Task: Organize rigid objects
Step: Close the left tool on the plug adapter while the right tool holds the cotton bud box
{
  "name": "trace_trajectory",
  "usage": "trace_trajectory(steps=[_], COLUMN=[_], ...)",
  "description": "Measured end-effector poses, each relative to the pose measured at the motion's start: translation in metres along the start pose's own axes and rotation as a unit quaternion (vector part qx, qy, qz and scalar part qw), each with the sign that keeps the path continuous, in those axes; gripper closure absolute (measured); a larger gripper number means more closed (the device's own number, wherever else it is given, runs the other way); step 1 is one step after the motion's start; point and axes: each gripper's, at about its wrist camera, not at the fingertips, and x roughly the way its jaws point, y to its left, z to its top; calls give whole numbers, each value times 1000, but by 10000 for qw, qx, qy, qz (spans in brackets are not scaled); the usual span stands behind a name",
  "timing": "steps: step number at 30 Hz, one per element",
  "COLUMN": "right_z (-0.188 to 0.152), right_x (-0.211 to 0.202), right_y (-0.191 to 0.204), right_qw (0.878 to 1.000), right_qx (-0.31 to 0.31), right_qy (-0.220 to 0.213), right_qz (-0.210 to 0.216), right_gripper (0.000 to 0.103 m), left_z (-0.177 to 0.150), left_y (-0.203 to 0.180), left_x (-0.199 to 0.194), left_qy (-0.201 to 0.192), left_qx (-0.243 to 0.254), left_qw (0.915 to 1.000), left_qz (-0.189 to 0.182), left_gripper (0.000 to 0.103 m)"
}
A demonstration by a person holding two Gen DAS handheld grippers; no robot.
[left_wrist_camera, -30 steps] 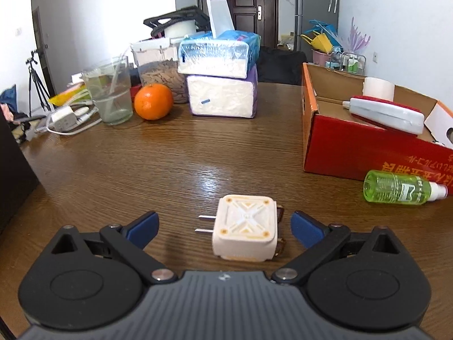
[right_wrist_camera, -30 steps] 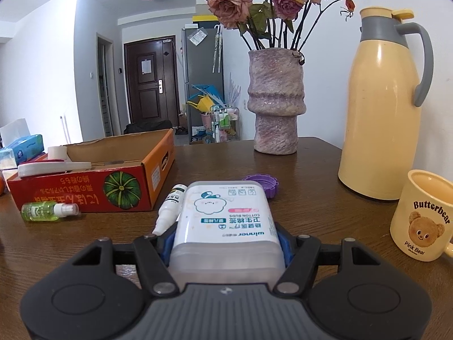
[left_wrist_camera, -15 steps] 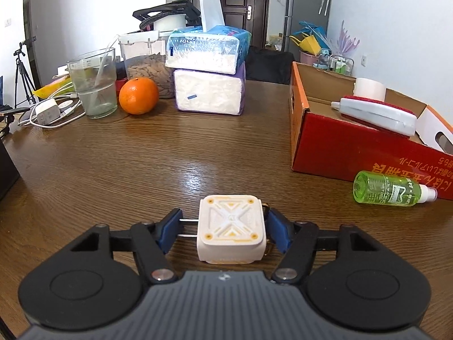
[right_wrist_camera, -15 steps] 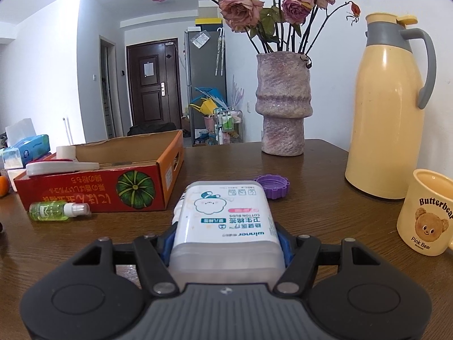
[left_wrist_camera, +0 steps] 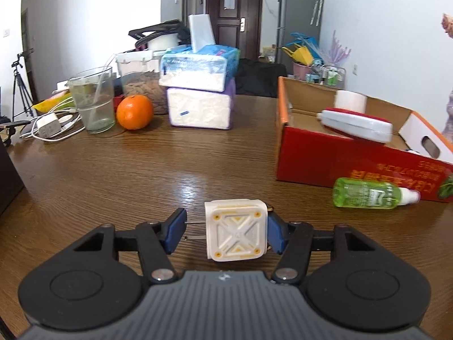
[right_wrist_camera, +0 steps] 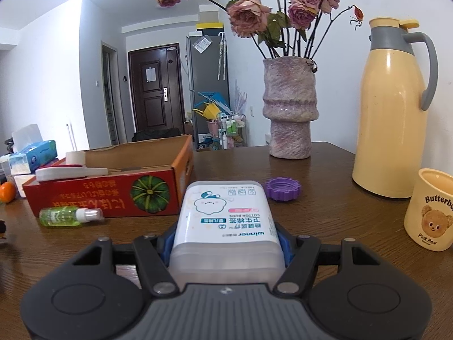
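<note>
On the table [left_wrist_camera: 113,164], the box [left_wrist_camera: 325,158] stands far right of the left gripper [left_wrist_camera: 225,233], with a green bottle [left_wrist_camera: 368,197] lying against its near wall. The right gripper [right_wrist_camera: 225,240] clamps the cotton-bud case [right_wrist_camera: 225,221] by both sides. The left jaws are closing on the charger [left_wrist_camera: 236,231]: the right pad touches its body, the left pad meets its prongs.

Left gripper [left_wrist_camera: 226,233] fingers are closing; right gripper [right_wrist_camera: 226,240] fingers clamped.

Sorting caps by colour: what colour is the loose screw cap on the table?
Purple; the screw cap shows best in the right wrist view.
</note>
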Motion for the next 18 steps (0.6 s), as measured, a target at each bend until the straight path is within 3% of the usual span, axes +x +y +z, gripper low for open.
trace_trajectory(steps=[18], right_z=[-3], right_x=[-9], right_y=[31], right_qw=[9995], right_qx=[-34], right_qy=[-43], right_qz=[313], right_gripper=[38], left_z=[-5], left_y=[-23], left_x=[-41], left_qy=[-372], left_qx=[115], left_qw=[9985], left_qz=[-378], left_gripper=[43])
